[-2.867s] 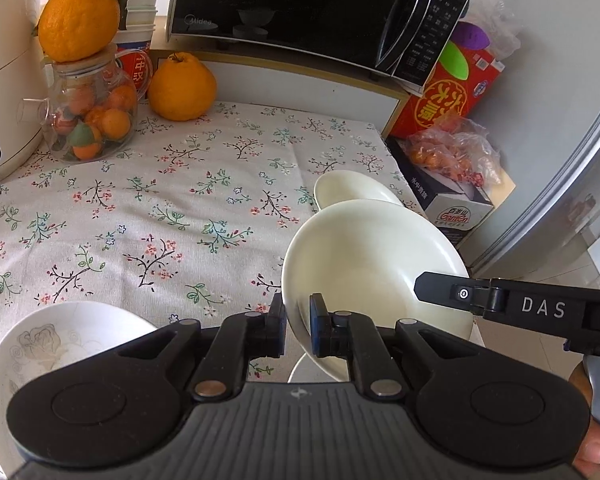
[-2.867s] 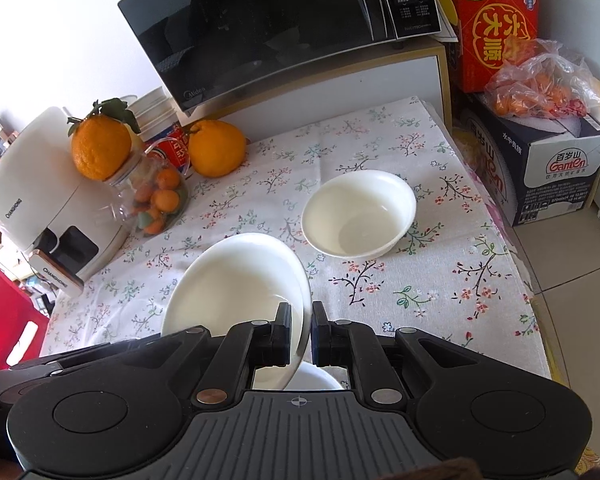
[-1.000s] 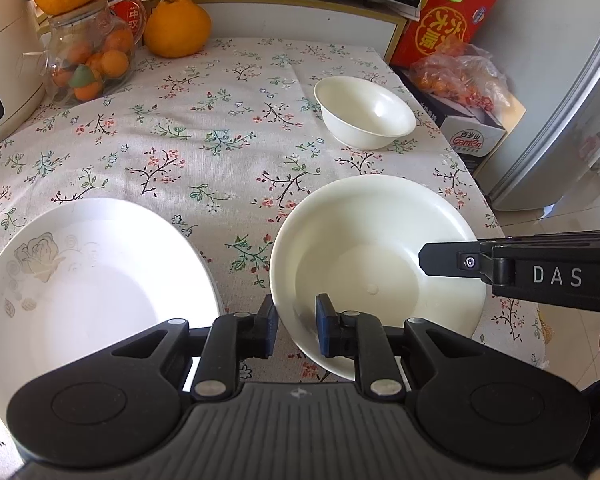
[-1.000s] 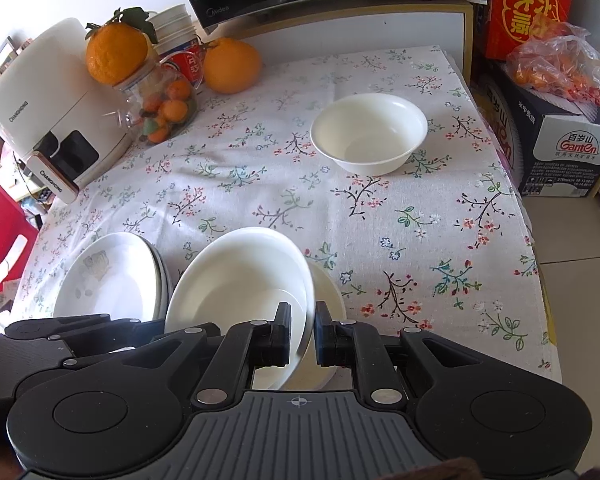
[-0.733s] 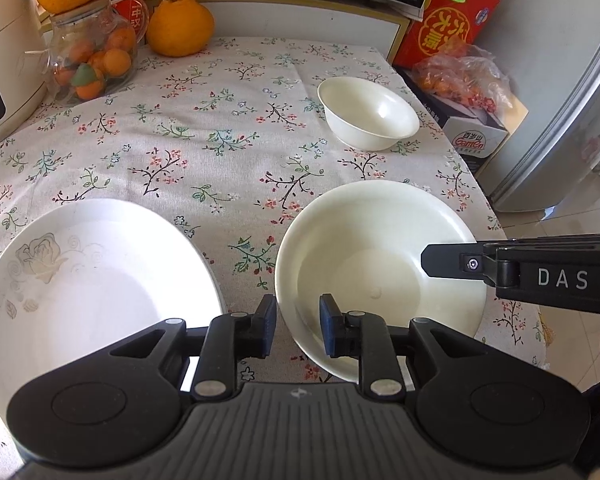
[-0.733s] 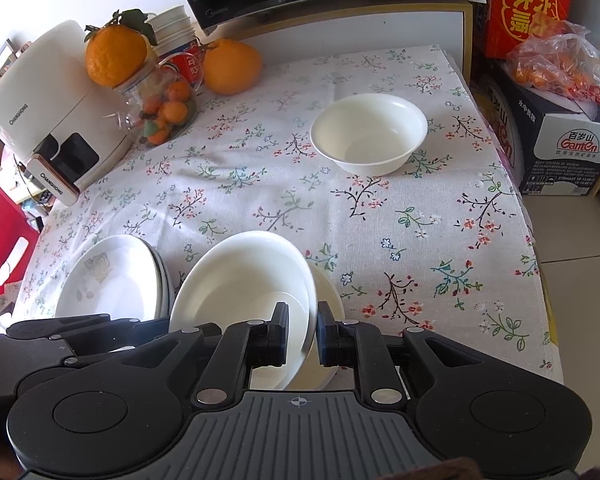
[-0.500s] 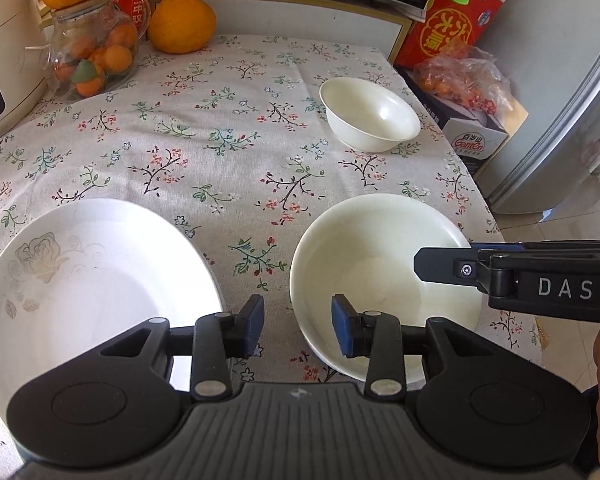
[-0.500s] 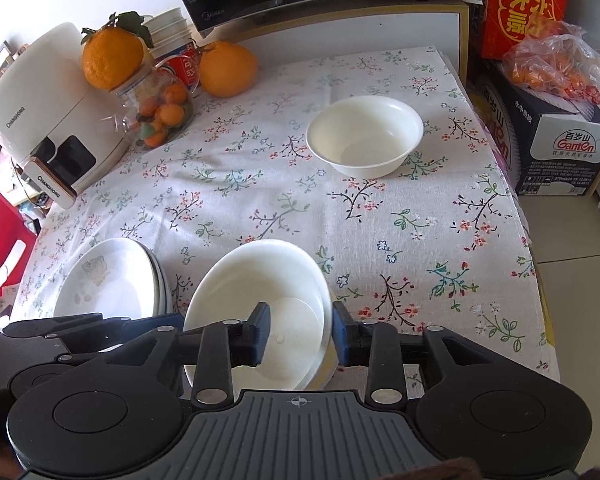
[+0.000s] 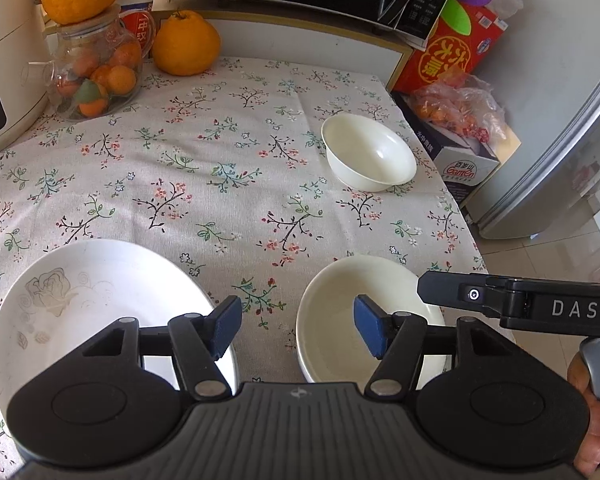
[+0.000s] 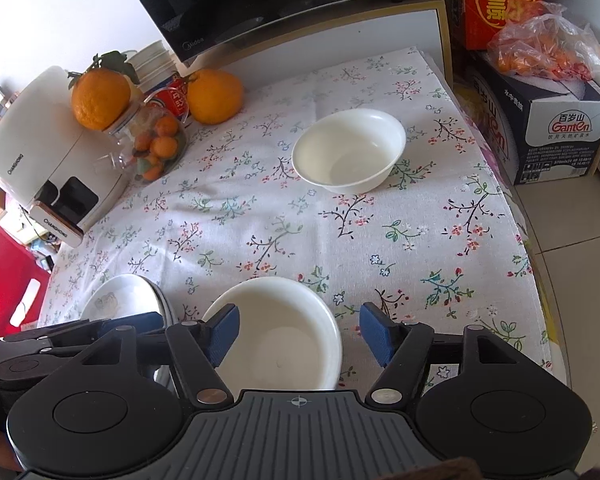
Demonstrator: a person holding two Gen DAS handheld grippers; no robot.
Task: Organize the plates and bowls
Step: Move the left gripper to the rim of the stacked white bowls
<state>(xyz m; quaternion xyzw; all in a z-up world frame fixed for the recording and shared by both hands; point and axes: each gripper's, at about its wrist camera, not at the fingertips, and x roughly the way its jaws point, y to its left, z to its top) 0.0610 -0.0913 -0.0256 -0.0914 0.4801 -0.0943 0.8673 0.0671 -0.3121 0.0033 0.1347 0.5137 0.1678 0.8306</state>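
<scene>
Two tongs, my left tongs (image 9: 296, 330) and right tongs (image 10: 298, 334), have just been opening and hold nothing; the deep bowl (image 10: 278, 334) sits stacked at bottom, the small bowl (image 10: 348, 150) waits upper right.

left wrist: steeply down, close | right wrist: same | shared: table (image 9: 228, 184)

left gripper (image 9: 296, 330) jaws just opening, right gripper (image 10: 298, 332) likewise, both empty

White bowl (image 10: 276, 332) stacked, rose plates (image 9: 100, 312) left, small bowl (image 10: 348, 150) far
</scene>
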